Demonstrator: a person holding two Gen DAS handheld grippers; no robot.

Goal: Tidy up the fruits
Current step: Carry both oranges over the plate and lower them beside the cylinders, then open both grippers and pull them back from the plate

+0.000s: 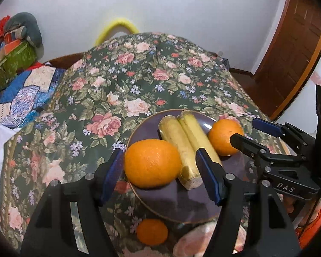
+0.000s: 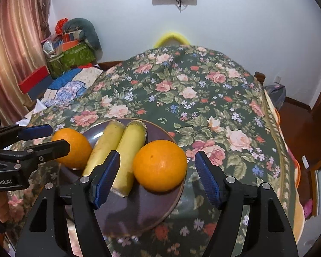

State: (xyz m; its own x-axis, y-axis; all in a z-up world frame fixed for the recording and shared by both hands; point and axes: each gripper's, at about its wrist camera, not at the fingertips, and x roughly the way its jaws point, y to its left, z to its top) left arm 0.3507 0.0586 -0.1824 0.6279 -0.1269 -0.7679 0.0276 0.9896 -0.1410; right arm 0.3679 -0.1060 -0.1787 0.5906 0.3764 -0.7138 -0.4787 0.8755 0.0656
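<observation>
Side by side, two bananas (image 1: pixel 188 147) lie lengthwise away across the plate (image 1: pixel 177 203); both grippers (image 1: pixel 158 171) (image 2: pixel 158 171) released.

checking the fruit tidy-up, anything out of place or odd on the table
One small orange lies off the plate, on the cloth by its near rim. The two oranges and the bananas sit on the plate. Nothing spilled or damaged.

**Left wrist view: plate with fruit**

Left gripper (image 1: pixel 158 167) jaws apart, straddling large orange (image 1: pixel 153 162) on purple plate (image 1: pixel 177 201), pads clear of the fruit. Two bananas (image 1: pixel 186 147) lie side by side at centre. Second orange (image 1: pixel 223 136) centre right, right gripper (image 1: pixel 246 131) around it. Small orange (image 1: pixel 152 231) on floral tablecloth (image 1: pixel 117 90) below the plate.
</observation>
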